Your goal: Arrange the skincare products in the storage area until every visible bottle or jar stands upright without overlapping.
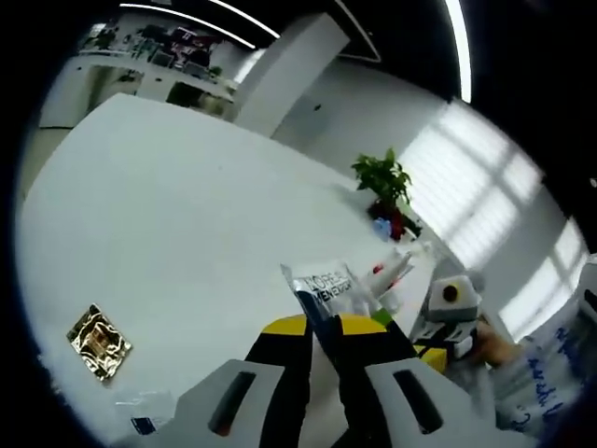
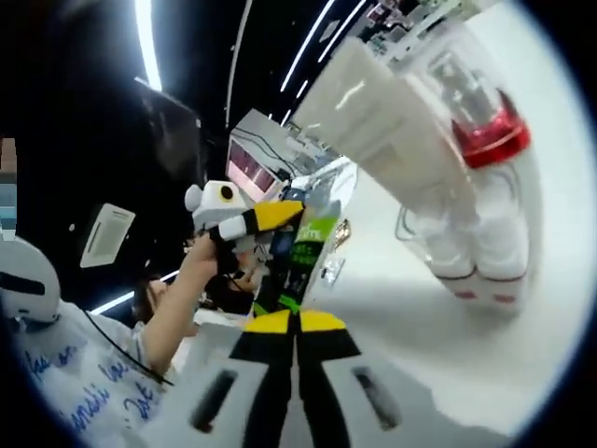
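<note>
My left gripper (image 1: pixel 323 329) is shut on a flat silvery sachet (image 1: pixel 325 287) with dark print, which sticks up from between its yellow-tipped jaws. In the right gripper view, my right gripper (image 2: pixel 296 323) is shut on the lower end of a dark and green sachet (image 2: pixel 300 250). The left gripper (image 2: pixel 244 220), held by a hand, reaches that sachet's upper end. The right gripper (image 1: pixel 446 315) also shows low at the right of the left gripper view. A clear organizer (image 2: pixel 522 233) holds a red-capped bottle (image 2: pixel 487 131), a white tube (image 2: pixel 373 117) and white bottles (image 2: pixel 466 266).
A gold square sachet (image 1: pixel 98 343) lies on the white table (image 1: pixel 187 215) at the lower left. A potted plant (image 1: pixel 384 182) stands at the table's far edge, with small products (image 1: pixel 394 266) near it. A person's sleeve (image 2: pixel 75 373) fills the lower left.
</note>
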`<move>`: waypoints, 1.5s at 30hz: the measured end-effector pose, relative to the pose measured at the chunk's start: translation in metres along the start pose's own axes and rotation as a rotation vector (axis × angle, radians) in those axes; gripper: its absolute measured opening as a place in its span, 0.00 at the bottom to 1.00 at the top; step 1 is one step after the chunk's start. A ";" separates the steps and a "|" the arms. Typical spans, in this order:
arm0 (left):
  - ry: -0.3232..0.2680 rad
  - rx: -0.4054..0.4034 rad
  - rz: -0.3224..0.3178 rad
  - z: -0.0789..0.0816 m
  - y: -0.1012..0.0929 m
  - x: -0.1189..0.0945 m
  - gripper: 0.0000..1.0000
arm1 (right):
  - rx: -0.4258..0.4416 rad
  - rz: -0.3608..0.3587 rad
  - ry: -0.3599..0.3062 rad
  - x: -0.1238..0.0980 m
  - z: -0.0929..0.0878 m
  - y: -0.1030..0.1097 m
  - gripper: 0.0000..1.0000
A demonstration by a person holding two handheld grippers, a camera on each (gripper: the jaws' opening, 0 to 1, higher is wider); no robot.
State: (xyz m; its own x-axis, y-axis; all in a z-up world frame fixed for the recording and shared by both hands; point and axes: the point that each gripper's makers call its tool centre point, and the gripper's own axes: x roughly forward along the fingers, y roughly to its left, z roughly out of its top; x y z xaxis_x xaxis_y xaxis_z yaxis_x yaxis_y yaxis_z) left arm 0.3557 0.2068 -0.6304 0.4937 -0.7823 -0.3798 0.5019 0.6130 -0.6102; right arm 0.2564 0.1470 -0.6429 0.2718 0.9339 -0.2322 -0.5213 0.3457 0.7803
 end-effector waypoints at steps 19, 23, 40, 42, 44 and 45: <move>0.155 0.063 0.134 -0.034 0.028 0.028 0.00 | -0.149 -0.120 0.104 0.002 -0.009 -0.023 0.01; 0.199 0.081 0.156 -0.045 0.031 0.034 0.00 | -0.217 -0.157 0.146 0.003 -0.014 -0.028 0.01; 0.267 0.086 0.204 -0.068 0.044 0.048 0.00 | -0.415 -0.306 0.311 0.001 -0.033 -0.054 0.01; 0.256 0.065 0.197 -0.067 0.044 0.049 0.00 | -0.412 -0.310 0.318 0.000 -0.034 -0.056 0.02; 0.240 0.044 0.192 -0.066 0.044 0.049 0.00 | -0.408 -0.316 0.320 -0.001 -0.035 -0.058 0.02; 0.233 0.038 0.190 -0.065 0.043 0.049 0.00 | -0.403 -0.321 0.321 -0.002 -0.035 -0.060 0.02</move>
State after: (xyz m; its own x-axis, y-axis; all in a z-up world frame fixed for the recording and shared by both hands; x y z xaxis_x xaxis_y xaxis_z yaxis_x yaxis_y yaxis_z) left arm 0.3552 0.1878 -0.7210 0.4076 -0.6547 -0.6366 0.4445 0.7512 -0.4879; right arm 0.2588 0.1279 -0.7093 0.2410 0.7367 -0.6319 -0.7363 0.5629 0.3754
